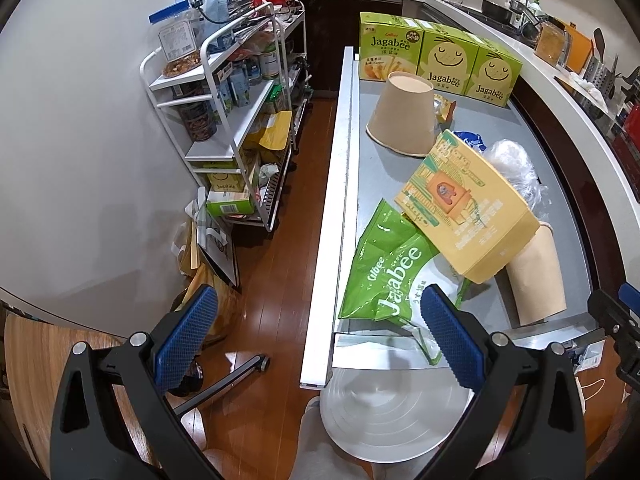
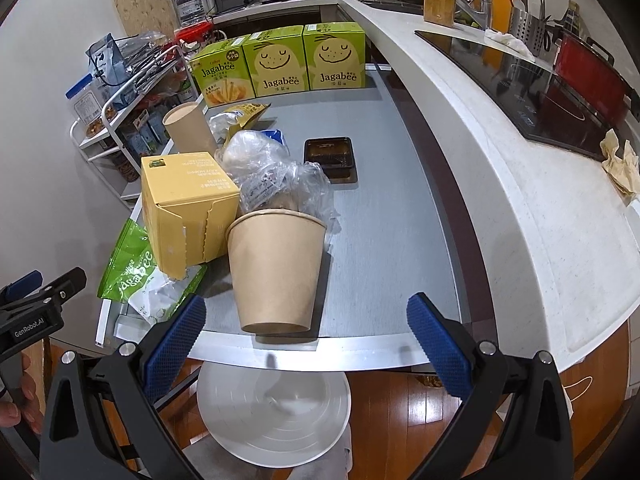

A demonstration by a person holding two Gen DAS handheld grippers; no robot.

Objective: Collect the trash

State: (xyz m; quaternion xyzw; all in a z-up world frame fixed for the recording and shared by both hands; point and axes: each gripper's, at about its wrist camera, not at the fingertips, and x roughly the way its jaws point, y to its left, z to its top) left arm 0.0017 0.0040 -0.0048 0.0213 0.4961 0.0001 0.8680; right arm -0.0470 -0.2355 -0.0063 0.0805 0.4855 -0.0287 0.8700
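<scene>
My left gripper hangs with its jaws spread wide and nothing between them, straddling the near left corner of the grey table. Through its camera, at about 9 o'clock, I see a white wire rack crowded with packets against the wall. The green snack bag lies flat on the table just ahead of the right-hand pad, at roughly 1 o'clock from the jaws, not touching either finger as far as I can tell. A yellow carton rests tilted on the bag's far edge. Beyond it, at 12 o'clock, a paper cup stands upside down, with three green snack boxes lined up along the far edge.

My right gripper is likewise wide open and empty. A second paper cup lies on its side on the table's near edge, base toward me, straight ahead at 12 o'clock and between the two pads without touching them. Crumpled clear plastic sits at its mouth. At 1 o'clock a dark plastic tray sits apart. Below both grippers, a white round bin stands open against the near edge.
</scene>
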